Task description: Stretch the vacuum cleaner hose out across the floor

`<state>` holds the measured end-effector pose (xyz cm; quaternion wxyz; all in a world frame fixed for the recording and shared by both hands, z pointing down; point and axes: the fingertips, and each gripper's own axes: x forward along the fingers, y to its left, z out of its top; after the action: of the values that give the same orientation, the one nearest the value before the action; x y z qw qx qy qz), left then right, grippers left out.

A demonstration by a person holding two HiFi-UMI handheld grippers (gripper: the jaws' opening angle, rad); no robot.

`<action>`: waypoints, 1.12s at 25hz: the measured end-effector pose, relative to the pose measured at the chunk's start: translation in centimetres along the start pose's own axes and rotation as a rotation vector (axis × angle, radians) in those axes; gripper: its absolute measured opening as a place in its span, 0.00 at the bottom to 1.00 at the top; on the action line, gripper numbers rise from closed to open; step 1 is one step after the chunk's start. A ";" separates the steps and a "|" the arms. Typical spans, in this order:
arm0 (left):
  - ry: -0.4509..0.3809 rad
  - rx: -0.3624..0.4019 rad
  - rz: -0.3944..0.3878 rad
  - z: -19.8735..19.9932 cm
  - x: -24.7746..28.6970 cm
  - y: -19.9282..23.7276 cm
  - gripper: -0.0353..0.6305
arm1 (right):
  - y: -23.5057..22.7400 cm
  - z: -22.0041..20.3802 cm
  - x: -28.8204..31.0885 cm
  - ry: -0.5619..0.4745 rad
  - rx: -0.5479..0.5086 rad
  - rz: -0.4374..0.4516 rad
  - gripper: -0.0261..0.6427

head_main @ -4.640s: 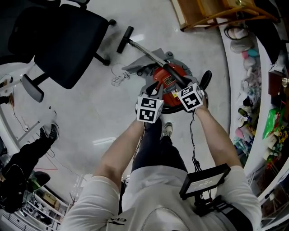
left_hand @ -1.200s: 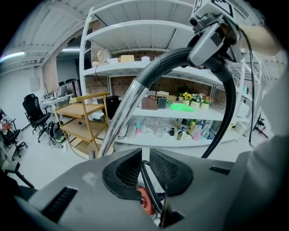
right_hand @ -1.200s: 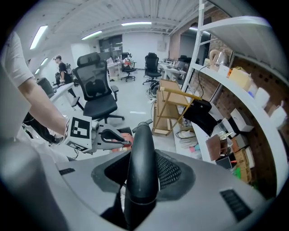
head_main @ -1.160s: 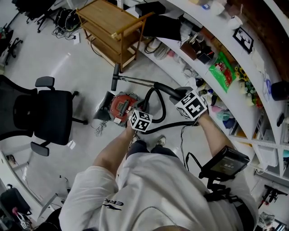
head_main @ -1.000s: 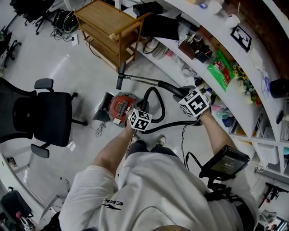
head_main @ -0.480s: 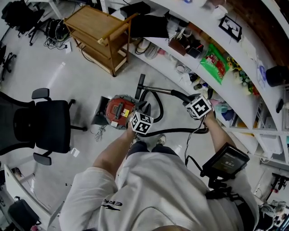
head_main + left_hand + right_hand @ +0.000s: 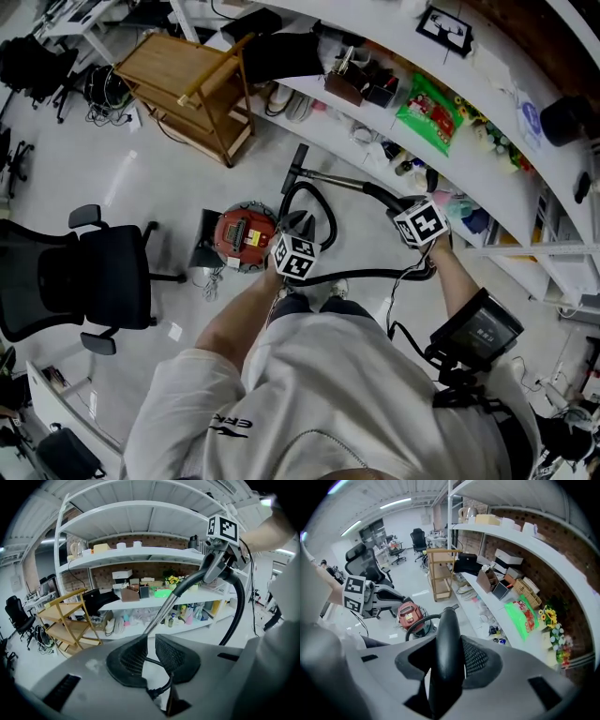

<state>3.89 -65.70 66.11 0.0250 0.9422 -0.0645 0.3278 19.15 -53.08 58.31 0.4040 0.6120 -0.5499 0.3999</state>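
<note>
Right gripper point(image 7: 448, 651) fingers clamp one black vacuum cleaner hose point(image 7: 449, 620). Left gripper point(image 7: 149, 651) fingers stand slightly apart. One round red vacuum canister point(image 7: 244, 236) sits at its 9 o'clock.

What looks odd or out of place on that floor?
The black hose curls in a loop beside the red vacuum cleaner rather than lying straight, though the right gripper grips its handle end. A pale cord lies bunched beside the canister.

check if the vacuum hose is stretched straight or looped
Looped. In the head view the hose curls in a ring beside the red canister before running to the right tool, which grips it.
</note>
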 end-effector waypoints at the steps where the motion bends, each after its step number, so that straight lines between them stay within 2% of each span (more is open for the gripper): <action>1: -0.001 0.005 -0.002 0.3 0.2 -0.7 0.10 | -0.4 -0.6 -0.3 -0.007 0.010 -0.002 0.28; 10: -0.004 0.044 -0.010 2.8 2.2 -7.1 0.10 | -4.0 -7.0 -2.1 -0.055 0.110 0.008 0.28; 16: -0.007 0.075 -0.028 4.0 3.4 -11.2 0.10 | -6.4 -11.8 -3.1 -0.091 0.235 0.024 0.28; 22: -0.016 0.135 -0.113 4.9 3.7 -14.8 0.10 | -6.5 -16.1 -5.1 -0.115 0.389 -0.008 0.28; 28: -0.027 0.216 -0.213 5.7 3.9 -17.8 0.10 | -5.9 -20.1 -7.2 -0.100 0.476 -0.097 0.28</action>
<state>12.88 -48.94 63.99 -0.0429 0.9452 0.0711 0.3158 23.56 -31.42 58.40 0.2395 0.7347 -0.4294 0.4675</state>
